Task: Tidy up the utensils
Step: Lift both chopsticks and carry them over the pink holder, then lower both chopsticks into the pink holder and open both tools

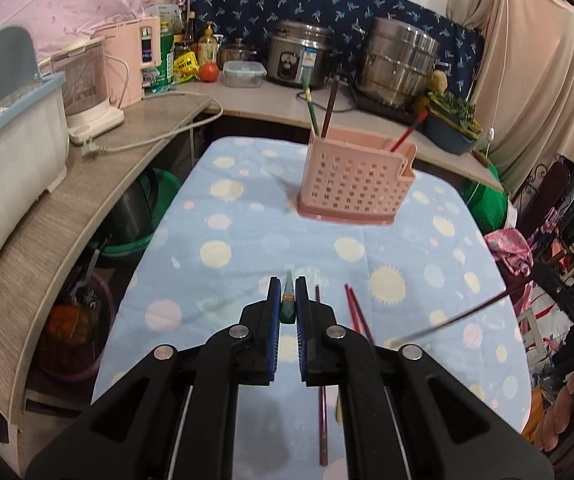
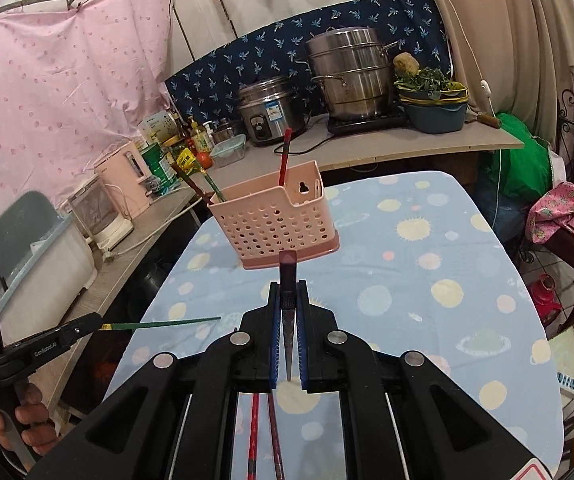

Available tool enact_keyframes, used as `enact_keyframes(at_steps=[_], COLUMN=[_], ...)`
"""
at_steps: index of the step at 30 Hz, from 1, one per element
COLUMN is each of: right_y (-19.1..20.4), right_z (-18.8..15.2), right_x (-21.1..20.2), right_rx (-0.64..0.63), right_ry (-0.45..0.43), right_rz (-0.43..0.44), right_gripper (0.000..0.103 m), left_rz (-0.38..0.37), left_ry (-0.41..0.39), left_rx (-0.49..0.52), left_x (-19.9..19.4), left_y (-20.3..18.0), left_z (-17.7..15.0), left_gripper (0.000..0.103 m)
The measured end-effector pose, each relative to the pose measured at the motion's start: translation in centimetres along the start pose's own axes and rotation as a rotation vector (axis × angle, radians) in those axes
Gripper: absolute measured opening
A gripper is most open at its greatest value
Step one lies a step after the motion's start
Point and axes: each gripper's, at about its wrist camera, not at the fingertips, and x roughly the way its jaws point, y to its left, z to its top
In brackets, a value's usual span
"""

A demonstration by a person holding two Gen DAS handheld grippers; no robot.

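Left gripper (image 1: 287, 294) clenched on 1 green chopstick (image 1: 288, 304); right gripper (image 2: 288, 296) clenched on 1 dark brown chopstick (image 2: 288, 280) — both raised above the near edge of the table (image 1: 247, 216). The pink holder (image 1: 353, 178) stands near the table's far edge. Risk: each stick is pinched near 1 end, so its long free length may pivot in the pads, strike the holder's rim and tip it. Contents — left compartment: 1 green chopstick (image 1: 310, 108) and 1 brown (image 1: 329, 108); right compartment: 1 red (image 1: 407, 134). Loose chopsticks (image 1: 357, 312) lie at the near edge.
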Motion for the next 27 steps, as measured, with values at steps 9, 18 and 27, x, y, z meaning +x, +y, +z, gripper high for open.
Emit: enact_keyframes(at_steps=[9, 18, 27], right_y=[-0.2, -0.3, -0.3], right_z=[3.0, 4.4, 6.4], right_x=[0.8, 2.1, 2.8], right_rx=[0.007, 0.011, 0.022], right_ry=[-0.046, -0.055, -0.083], right_rz=[0.007, 0.017, 0.029], right_gripper=[0.007, 0.007, 0.007], left_rz=[-0.011, -0.029, -0.062], left_ry=[-0.092, -0.112, -0.144], left_rx=[0.009, 0.013, 0.02], left_x=[-0.7, 0.3, 0.9], left_y=[-0.9, -1.9, -3.3], left_z=[5.3, 8.1, 11.5], left_gripper=[0.007, 0.007, 0.007])
